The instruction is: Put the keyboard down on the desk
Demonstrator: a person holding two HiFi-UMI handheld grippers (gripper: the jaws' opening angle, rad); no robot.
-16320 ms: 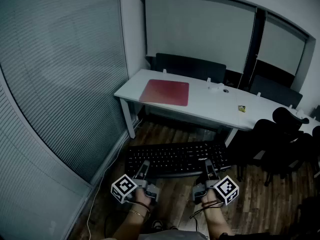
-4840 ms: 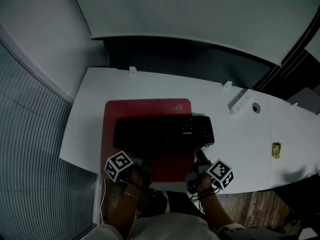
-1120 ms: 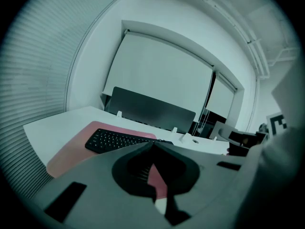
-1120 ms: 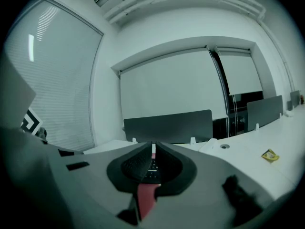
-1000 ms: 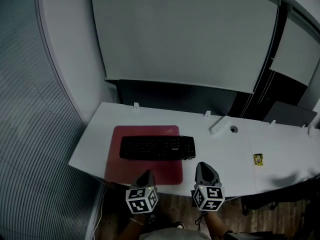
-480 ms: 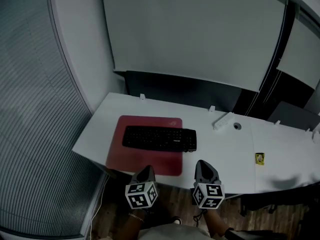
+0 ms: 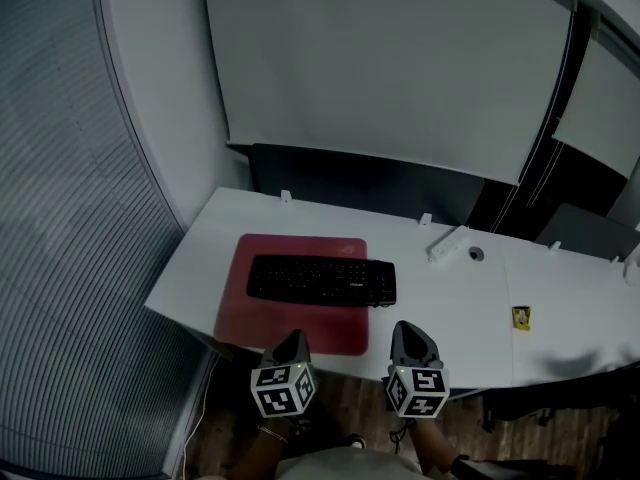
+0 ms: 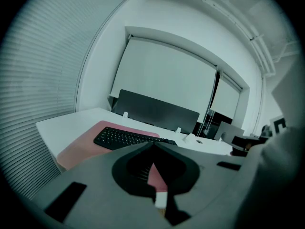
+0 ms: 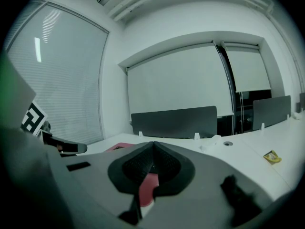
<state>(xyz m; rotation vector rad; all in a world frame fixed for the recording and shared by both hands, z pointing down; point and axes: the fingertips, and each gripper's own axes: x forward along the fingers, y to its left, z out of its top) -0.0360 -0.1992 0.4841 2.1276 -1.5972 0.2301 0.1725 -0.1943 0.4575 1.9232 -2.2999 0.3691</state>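
The black keyboard (image 7: pixel 322 280) lies flat on the red desk mat (image 7: pixel 292 295) at the left part of the white desk (image 7: pixel 470 313). In the left gripper view the keyboard (image 8: pixel 125 138) shows beyond the jaw tips. Both grippers hang back from the desk's near edge, apart from the keyboard. My left gripper (image 7: pixel 293 344) is shut with nothing in it, its tips (image 8: pixel 153 143) meeting. My right gripper (image 7: pixel 407 330) is shut and empty too, tips (image 9: pixel 152 143) together over a glimpse of the red mat (image 9: pixel 148 182).
A white power strip (image 7: pixel 447 241) and a cable hole (image 7: pixel 476 254) sit at the desk's back right. A small yellow item (image 7: pixel 520 317) lies further right. A dark screen panel (image 7: pixel 370 190) runs behind the desk. Window blinds (image 7: pixel 70 218) stand at left, wood floor below.
Over the last second the view has shifted slightly, the desk sliding a little down and right in frame. The keyboard stays on the mat; both grippers hold their place near the desk edge.
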